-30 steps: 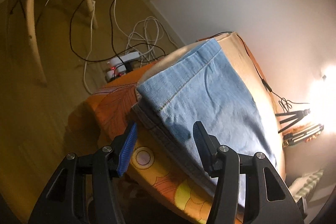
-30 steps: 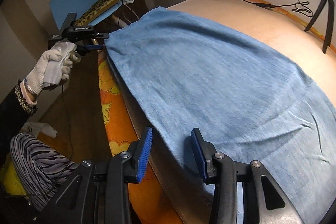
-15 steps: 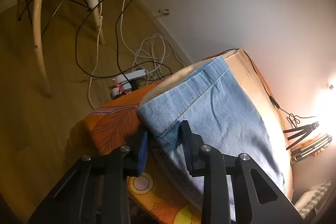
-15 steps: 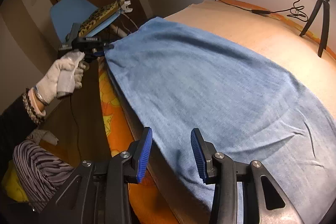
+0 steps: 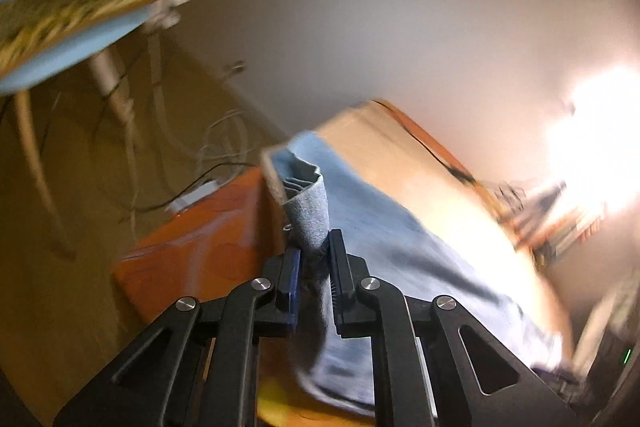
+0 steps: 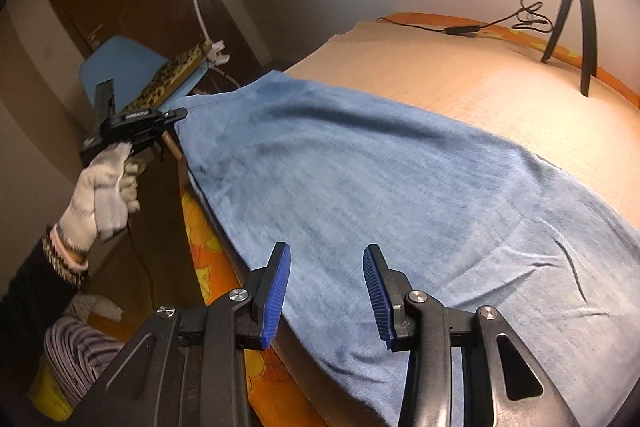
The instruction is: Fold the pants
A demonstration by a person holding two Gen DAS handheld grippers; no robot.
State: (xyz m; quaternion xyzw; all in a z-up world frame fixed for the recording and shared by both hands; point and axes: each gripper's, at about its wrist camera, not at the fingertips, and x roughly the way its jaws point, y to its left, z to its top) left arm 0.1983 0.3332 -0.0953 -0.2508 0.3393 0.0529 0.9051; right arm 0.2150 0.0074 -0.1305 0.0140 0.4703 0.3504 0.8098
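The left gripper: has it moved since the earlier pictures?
Yes. The left gripper has risen, lifting the pants hem toward the blue chair.

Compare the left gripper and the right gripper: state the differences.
The left gripper is shut on the pants hem corner; the right gripper is open, gripping nothing. The left lifts the corner off the bed; the right hovers over the pants' near edge. Both have black frames and blue pads.

Both wrist views, close over the pants, face opposite ways.

Light-blue denim pants spread flat on bed, one corner lifted, bunched.
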